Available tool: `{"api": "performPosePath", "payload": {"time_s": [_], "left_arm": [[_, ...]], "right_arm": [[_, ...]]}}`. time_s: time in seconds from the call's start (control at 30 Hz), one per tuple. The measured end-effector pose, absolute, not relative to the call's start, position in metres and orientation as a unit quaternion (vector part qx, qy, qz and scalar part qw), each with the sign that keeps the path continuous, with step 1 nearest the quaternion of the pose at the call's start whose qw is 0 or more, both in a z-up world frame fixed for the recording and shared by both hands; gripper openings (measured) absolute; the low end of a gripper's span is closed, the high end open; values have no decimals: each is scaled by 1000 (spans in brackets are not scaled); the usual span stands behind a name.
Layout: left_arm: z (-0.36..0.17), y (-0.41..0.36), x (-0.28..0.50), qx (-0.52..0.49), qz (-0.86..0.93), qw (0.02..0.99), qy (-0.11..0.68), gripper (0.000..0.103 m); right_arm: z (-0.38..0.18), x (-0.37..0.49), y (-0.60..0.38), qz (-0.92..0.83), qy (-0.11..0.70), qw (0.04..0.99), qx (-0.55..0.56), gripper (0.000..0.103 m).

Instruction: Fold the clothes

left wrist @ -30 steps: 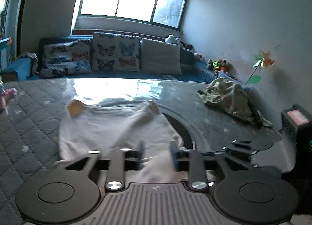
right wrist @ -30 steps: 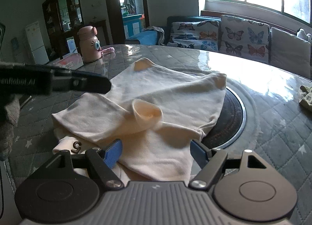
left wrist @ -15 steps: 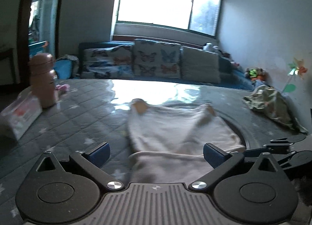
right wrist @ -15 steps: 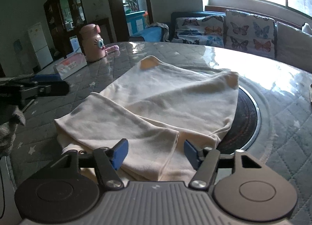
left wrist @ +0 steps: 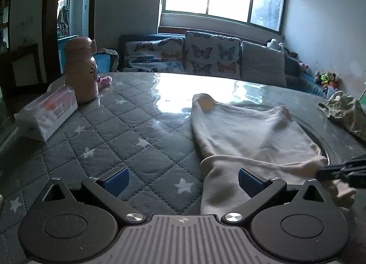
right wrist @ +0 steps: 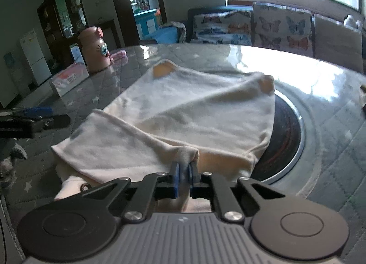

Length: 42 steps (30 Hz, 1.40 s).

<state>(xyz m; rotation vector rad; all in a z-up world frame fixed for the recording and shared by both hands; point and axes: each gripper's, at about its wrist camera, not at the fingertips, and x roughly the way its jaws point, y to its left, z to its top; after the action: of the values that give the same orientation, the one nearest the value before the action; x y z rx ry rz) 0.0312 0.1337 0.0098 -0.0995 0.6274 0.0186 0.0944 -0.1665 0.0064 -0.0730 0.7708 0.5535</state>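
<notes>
A cream garment lies partly folded on the quilted grey table, with a folded-over flap at its near edge. It also shows in the left wrist view. My right gripper is shut on the near edge of the garment's flap, which bunches between the blue pads. My left gripper is open and empty, low over the table at the garment's left side; its right pad is over the cloth edge. The left gripper also shows at the left of the right wrist view.
A pink bottle and a tissue pack stand at the table's far left. A green crumpled cloth lies at the far right. A round dark hotplate is set in the table under the garment. A sofa with butterfly cushions stands behind.
My right gripper has closed on the near edge of the garment's flap. My left gripper has let go, opened wide and swung left, away from the garment.
</notes>
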Motion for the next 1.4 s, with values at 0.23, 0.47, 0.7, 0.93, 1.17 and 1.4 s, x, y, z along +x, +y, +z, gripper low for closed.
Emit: {"api": "performPosePath", "payload": {"time_s": [0.23, 0.47, 0.7, 0.93, 1.17, 1.4], "left_arm": [[2, 133, 40, -37, 27, 945, 324, 103], [-2, 131, 58, -20, 37, 942, 333, 103], [-12, 133, 71, -5, 46, 936, 350, 103], [7, 130, 63, -1, 42, 945, 324, 103], [-6, 116, 78, 35, 40, 940, 337, 103], [0, 121, 64, 36, 38, 943, 329, 103]], "right_arm": [[16, 91, -169, 252, 359, 898, -40, 7], [28, 82, -170, 261, 337, 904, -31, 7], [0, 95, -174, 239, 393, 887, -35, 9], [16, 92, -177, 247, 361, 898, -49, 17], [4, 99, -159, 280, 370, 883, -64, 17], [9, 89, -164, 291, 369, 880, -75, 20]]}}
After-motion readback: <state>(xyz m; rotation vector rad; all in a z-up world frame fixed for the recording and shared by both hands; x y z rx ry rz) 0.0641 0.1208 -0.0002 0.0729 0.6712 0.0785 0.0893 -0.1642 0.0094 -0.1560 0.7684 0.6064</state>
